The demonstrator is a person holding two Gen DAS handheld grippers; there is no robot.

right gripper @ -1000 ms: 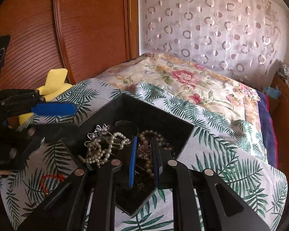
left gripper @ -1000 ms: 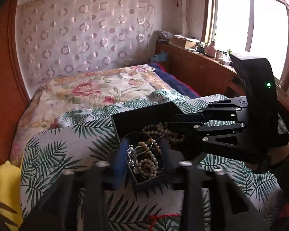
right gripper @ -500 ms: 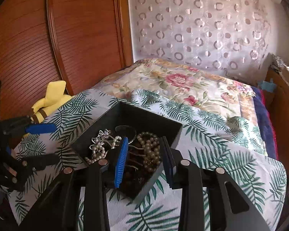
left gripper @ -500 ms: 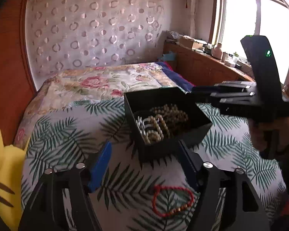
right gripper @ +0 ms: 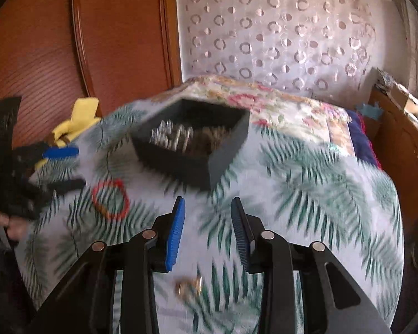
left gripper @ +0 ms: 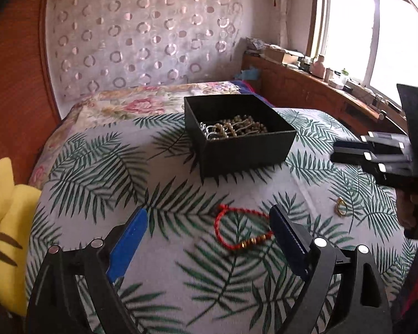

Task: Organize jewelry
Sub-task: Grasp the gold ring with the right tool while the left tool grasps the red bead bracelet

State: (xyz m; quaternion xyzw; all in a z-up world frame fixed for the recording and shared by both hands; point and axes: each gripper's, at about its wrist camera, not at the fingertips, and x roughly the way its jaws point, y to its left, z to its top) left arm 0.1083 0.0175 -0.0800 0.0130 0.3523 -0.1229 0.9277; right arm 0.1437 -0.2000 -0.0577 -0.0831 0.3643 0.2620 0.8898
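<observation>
A black open box (left gripper: 238, 139) holding pearl strands and silver pieces sits on the palm-leaf cloth; it also shows, blurred, in the right wrist view (right gripper: 192, 144). A red cord bracelet (left gripper: 241, 229) with gold beads lies in front of it, just ahead of my open, empty left gripper (left gripper: 209, 222), and shows in the right wrist view (right gripper: 110, 199). A gold ring (left gripper: 341, 207) lies to the right; it shows blurred under my right gripper (right gripper: 188, 285). My right gripper (right gripper: 207, 206) is open and empty, and appears at the right edge of the left wrist view (left gripper: 348, 153).
A yellow plush toy (left gripper: 5, 222) lies at the cloth's left edge. A floral quilt (left gripper: 142, 103) covers the bed behind the box. A wooden ledge (left gripper: 320, 83) with small items runs under the window on the right. A wooden panel (right gripper: 69, 41) stands on the left.
Both grippers have pulled back from the box toward me. My right gripper has opened wider and left the box. The red bracelet and the gold ring have come into view.
</observation>
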